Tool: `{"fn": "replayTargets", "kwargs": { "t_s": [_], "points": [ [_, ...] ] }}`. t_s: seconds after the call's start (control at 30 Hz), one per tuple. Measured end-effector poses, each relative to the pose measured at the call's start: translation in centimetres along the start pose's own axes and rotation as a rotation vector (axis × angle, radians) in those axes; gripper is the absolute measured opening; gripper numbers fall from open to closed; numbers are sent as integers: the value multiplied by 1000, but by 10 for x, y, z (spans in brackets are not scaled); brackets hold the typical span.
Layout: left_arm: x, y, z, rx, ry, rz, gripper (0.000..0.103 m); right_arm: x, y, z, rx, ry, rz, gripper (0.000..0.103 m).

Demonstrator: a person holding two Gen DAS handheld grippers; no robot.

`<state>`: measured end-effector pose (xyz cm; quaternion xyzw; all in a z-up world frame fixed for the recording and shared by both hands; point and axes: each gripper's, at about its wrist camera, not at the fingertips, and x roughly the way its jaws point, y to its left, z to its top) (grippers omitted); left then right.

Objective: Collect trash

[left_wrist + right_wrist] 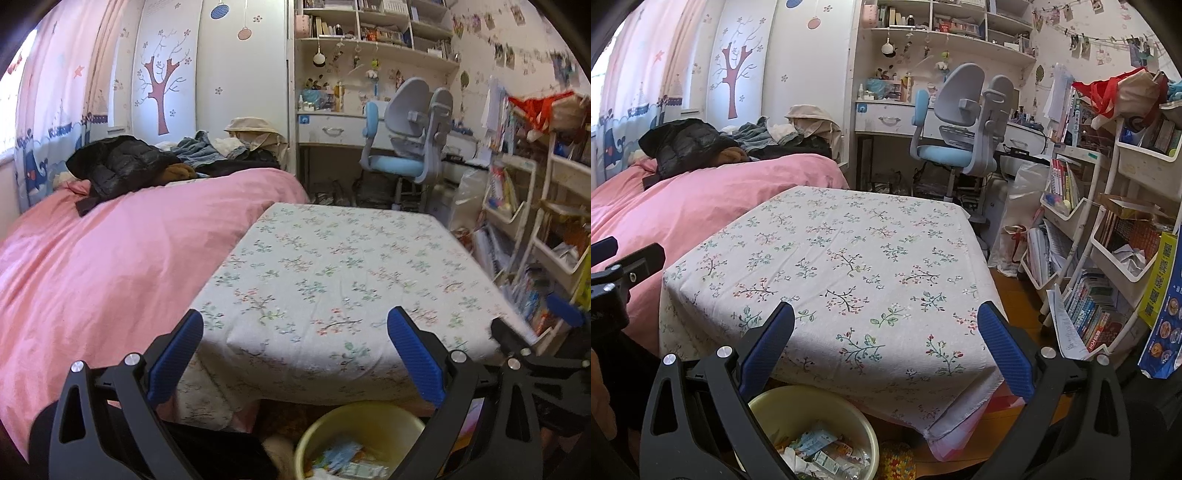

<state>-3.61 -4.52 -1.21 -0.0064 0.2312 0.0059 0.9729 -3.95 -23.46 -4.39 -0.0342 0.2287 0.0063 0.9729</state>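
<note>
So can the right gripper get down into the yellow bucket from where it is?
Probably yes. The right gripper hangs open and empty above the table edge, and the yellow bucket sits just below it, its top open, with only trash inside.

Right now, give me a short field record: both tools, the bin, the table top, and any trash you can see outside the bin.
left tool: open, nothing held
right tool: open, nothing held
round yellow plastic bin: on floor at the table's near edge, wrappers and paper inside
floral-cloth-covered table: no items visible on top
loose trash: none clearly visible
pink bed quilt: left of table, dark clothes piled at far end
</note>
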Motion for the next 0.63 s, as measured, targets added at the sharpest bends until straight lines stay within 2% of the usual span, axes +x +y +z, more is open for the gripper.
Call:
{"fn": "replayTargets", "kwargs": {
  "t_s": [0.07, 0.17, 0.3, 0.47, 0.63],
  "points": [
    [-2, 1, -2, -23, -19, -34, 96, 1, 1, 0, -2, 4, 6, 96],
    [-1, -5, -3, 8, -13, -58, 96, 3, 1, 2, 11, 12, 22, 96],
    [7, -13, -4, 93, 21, -14, 96, 13, -6, 7, 55, 52, 44, 96],
    [34, -4, 10, 85, 141, -5, 95, 54, -16, 26, 84, 153, 85, 96],
    [53, -1, 27, 122, 159, 14, 95, 122, -23, 56, 58, 265, 97, 96]
  ]
}}
